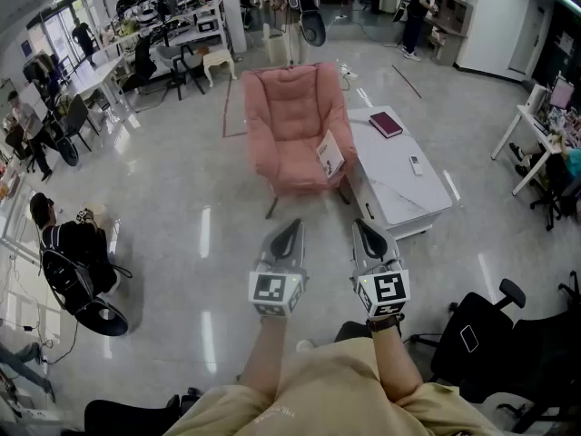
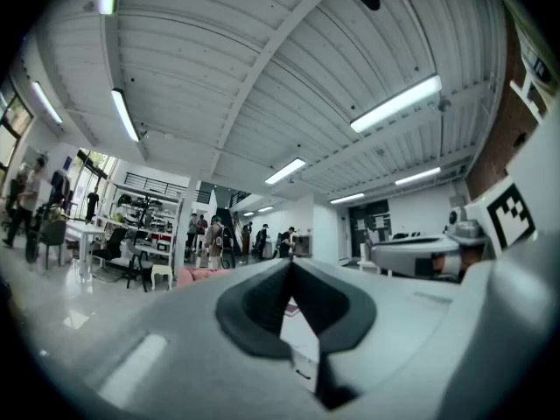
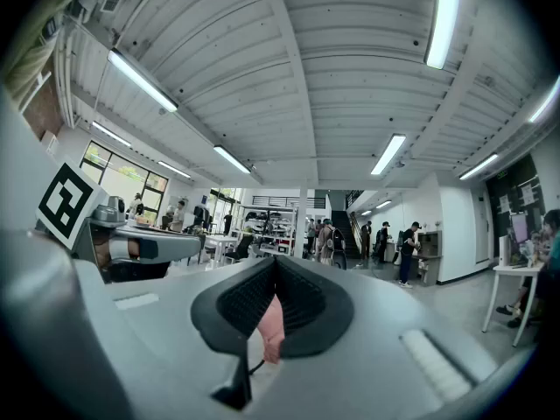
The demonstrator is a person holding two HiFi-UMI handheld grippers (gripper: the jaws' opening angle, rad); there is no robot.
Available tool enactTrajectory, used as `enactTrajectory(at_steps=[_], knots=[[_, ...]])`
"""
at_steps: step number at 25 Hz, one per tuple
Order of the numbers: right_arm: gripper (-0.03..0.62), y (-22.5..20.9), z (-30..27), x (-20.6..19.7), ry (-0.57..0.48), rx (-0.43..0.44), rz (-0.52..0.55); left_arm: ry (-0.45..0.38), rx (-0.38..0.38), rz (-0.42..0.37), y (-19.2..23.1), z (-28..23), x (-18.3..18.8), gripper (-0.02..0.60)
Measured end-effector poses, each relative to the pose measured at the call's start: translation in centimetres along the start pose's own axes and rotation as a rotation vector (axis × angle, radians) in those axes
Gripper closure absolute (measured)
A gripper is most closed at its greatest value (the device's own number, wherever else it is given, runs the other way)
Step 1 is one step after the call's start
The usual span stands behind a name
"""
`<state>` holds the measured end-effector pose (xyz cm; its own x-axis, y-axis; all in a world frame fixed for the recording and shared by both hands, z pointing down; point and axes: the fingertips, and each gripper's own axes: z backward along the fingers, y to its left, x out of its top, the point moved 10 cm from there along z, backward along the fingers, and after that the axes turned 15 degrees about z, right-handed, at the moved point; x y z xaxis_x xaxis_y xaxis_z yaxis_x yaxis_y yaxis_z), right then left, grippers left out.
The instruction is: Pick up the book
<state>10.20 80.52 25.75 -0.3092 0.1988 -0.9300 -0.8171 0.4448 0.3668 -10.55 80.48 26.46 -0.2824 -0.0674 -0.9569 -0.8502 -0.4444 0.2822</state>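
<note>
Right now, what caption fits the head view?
Shut left gripper and right gripper face pink chair, red book on table.

White bench point(image 1: 399, 193) & pink armchair point(image 1: 286, 107) on grey floor point(image 1: 182, 243).
Bench ahead-right of right tool point(image 1: 363, 226): dark red book point(image 1: 386, 123) at far end, small remote point(image 1: 416, 164) nearer mid. Armchair straight ahead, white booklet point(image 1: 330, 153) leaning on seat.

armchair point(image 1: 289, 121): ahead of both grippers
desk point(image 1: 399, 198): just right of the armchair
book point(image 1: 386, 123): on the desk's far end
remote point(image 1: 416, 164): on the desk, nearer than the book
booklet point(image 1: 329, 153): leaning in the armchair, right side
left gripper point(image 1: 292, 227), right gripper point(image 1: 362, 227): side by side, well short of the armchair
</note>
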Motion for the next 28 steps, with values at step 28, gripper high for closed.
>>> enactTrajectory(at_steps=[28], knots=[[0.589,-18.6,-19.0,-9.3,-0.061,0.196,-0.222,-0.06,0.179,0.045,1.5,-23.0,-2.1,0.577]])
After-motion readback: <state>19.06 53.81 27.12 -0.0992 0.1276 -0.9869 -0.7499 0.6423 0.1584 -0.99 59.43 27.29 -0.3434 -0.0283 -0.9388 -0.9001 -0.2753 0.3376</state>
